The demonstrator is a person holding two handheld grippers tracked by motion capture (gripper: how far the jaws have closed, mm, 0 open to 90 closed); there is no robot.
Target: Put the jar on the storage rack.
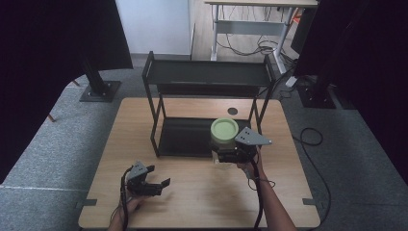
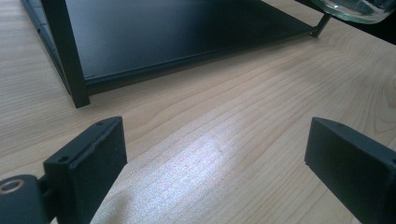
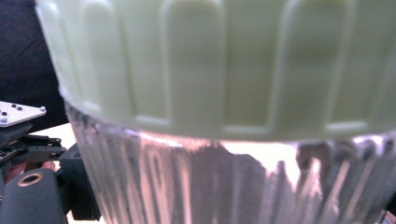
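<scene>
Right hand-held gripper grips jar by its glass body, clear of rack; left hand-held gripper wide open, idle on bench.

i'm getting a dim, slightly soft high view: the desk is sitting in even, muted light, while the dark curtains at both sides are swallowing the corners into near black. the rack is throwing only a faint shadow. in the left gripper view a pale glare patch is spreading across the wood grain between the jaws, which are blurring at the bottom edge; the wood farther off is reading sharp. in the right gripper view the green lid and the glass jar are sitting too close, so both are smearing out of focus, with pinkish light glowing through the ribbed glass.
</scene>
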